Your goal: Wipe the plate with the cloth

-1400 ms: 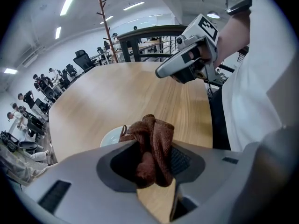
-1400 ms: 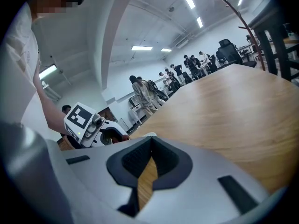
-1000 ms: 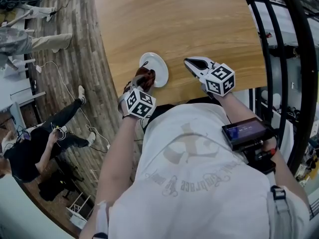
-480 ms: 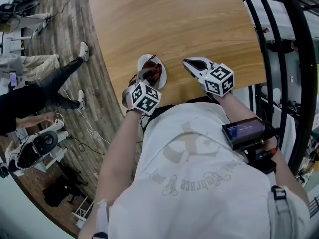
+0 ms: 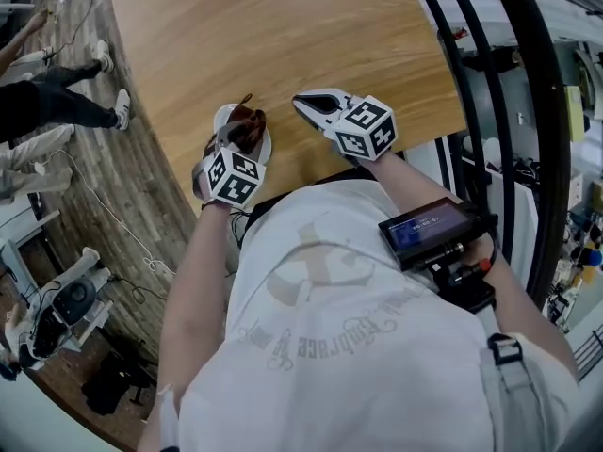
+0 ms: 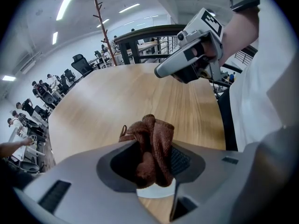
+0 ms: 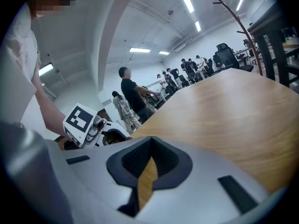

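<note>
A small white plate (image 5: 226, 118) lies on the wooden table (image 5: 311, 36) near its front edge. A bunched brown cloth (image 5: 247, 125) rests on it and covers much of it. My left gripper (image 5: 243, 134) is shut on that cloth (image 6: 155, 148), with a sliver of the plate (image 6: 156, 191) showing under the jaws. To the right of the plate my right gripper (image 5: 303, 102) hovers low over the table. Its jaws (image 7: 149, 146) meet at the tips with nothing between them. The left gripper view also catches the right gripper (image 6: 187, 64) from the side.
The table's curved edge runs just left of the plate, with wood floor (image 5: 113, 205) and cables below. A black metal railing (image 5: 471, 64) stands at the right. Several people (image 7: 131, 97) stand beyond the table. A coat stand (image 6: 100, 27) rises behind it.
The left gripper has carried the cloth from the plate's near rim further onto the plate. The head view has swung, so everything sits more to the left. The right gripper has stayed beside the plate.
</note>
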The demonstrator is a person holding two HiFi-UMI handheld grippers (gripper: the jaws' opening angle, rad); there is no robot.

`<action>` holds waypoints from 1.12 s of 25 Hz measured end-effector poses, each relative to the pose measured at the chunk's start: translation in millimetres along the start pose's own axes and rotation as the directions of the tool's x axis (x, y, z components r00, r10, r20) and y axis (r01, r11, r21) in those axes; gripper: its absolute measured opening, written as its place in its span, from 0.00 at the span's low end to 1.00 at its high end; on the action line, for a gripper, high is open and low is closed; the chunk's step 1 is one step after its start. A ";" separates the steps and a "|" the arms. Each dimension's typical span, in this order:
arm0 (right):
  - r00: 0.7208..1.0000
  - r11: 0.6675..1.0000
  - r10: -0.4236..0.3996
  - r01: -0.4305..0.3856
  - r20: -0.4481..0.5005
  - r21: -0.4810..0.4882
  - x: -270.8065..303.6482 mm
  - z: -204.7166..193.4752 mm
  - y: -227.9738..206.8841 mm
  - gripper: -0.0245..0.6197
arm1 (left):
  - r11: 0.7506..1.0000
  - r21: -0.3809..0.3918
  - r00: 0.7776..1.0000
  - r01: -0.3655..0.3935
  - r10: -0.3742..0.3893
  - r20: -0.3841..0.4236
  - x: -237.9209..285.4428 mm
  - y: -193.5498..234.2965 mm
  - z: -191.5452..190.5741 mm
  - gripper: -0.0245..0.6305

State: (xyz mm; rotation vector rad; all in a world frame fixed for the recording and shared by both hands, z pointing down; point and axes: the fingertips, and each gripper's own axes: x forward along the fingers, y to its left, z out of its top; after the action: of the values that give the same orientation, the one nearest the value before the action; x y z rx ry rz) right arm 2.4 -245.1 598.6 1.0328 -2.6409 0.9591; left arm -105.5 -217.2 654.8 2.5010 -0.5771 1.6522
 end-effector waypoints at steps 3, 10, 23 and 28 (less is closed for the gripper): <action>1.000 1.000 0.011 -0.011 -0.001 -0.011 2.1 1.5 3.2 0.06 | 1.000 -0.013 1.000 -0.017 0.017 -0.011 -5.7 1.9 -10.1 0.30; 0.999 0.999 0.039 -0.039 -0.015 -0.020 6.8 -2.7 10.4 0.06 | 0.996 -0.055 0.996 -0.067 0.064 -0.063 -24.3 8.0 -48.6 0.30; 0.999 0.999 0.030 -0.031 -0.020 -0.016 3.2 -4.7 8.2 0.06 | 0.995 -0.040 0.994 -0.093 0.090 -0.069 -19.9 19.5 -46.2 0.30; 1.000 1.000 0.015 -0.015 -0.018 -0.009 0.6 -5.5 3.0 0.06 | 0.998 0.008 0.997 -0.066 0.067 -0.028 -7.5 18.7 -16.6 0.30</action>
State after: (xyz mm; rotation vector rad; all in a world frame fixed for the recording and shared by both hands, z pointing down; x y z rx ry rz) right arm -0.5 -240.3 601.6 0.9987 -2.6400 0.9534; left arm -129.1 -227.9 652.4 2.4853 -0.6597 1.7116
